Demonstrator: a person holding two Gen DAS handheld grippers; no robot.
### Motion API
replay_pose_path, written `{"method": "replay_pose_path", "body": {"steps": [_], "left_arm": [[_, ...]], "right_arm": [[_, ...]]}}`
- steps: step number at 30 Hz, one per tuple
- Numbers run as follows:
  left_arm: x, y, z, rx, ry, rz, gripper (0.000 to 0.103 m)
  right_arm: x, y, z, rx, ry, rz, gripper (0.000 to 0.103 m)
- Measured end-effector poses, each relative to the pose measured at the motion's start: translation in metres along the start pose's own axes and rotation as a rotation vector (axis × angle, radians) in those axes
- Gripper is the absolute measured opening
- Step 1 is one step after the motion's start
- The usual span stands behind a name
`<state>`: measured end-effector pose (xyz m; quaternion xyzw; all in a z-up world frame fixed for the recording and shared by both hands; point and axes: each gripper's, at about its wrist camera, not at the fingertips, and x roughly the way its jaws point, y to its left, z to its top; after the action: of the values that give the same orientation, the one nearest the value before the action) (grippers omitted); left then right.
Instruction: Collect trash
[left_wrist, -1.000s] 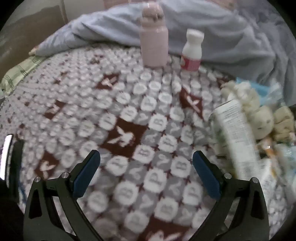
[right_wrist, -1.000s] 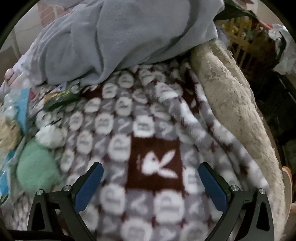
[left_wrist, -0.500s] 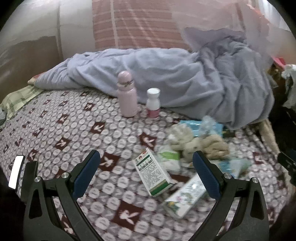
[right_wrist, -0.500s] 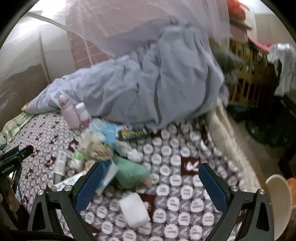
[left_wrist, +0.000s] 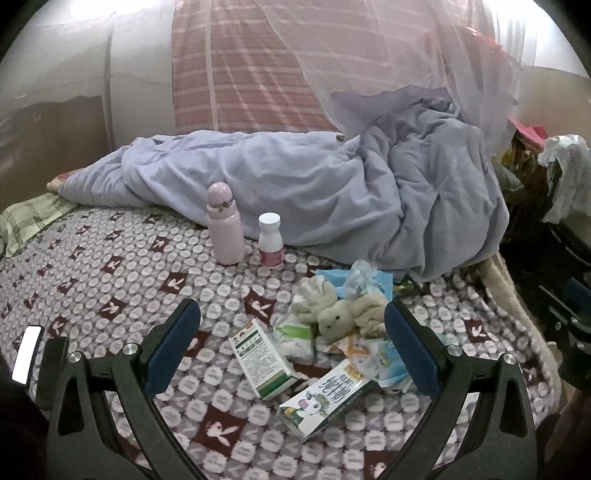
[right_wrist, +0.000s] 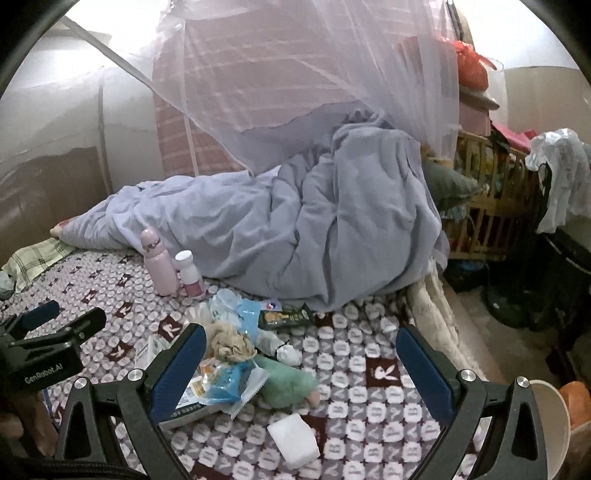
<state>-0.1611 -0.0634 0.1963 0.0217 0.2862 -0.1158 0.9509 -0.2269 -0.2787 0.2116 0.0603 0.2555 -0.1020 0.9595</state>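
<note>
A pile of trash lies on the patterned bed blanket (left_wrist: 110, 280): a green-and-white carton (left_wrist: 264, 360), a second carton with a cartoon (left_wrist: 327, 400), blue wrappers (right_wrist: 231, 382), a dark green snack packet (right_wrist: 286, 318) and a white tissue pack (right_wrist: 293, 439). A beige plush toy (left_wrist: 338, 314) and a green plush (right_wrist: 286, 380) lie among them. My left gripper (left_wrist: 291, 350) is open and empty, above and short of the pile. My right gripper (right_wrist: 301, 369) is open and empty, also held back from the pile. The left gripper also shows in the right wrist view (right_wrist: 48, 343).
A pink bottle (left_wrist: 224, 225) and a small white bottle (left_wrist: 270, 240) stand upright behind the pile. A rumpled lilac duvet (left_wrist: 314, 192) fills the back of the bed under a mosquito net. A wooden crib (right_wrist: 491, 206) and a white bin (right_wrist: 550, 428) stand right of the bed.
Both grippers have pulled back and up from close over the blanket, so the whole bed and the trash pile have come into view. Both stay open and empty.
</note>
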Motion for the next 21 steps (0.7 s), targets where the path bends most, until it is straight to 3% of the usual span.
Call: {"method": "replay_pose_path", "body": {"steps": [21], "left_arm": [[-0.0044, -0.0003, 0.0051, -0.029, -0.021, -0.013, 0.100]], "right_arm": [[-0.0025, 0.0013, 0.0037, -0.016, -0.022, -0.023, 0.102]]}}
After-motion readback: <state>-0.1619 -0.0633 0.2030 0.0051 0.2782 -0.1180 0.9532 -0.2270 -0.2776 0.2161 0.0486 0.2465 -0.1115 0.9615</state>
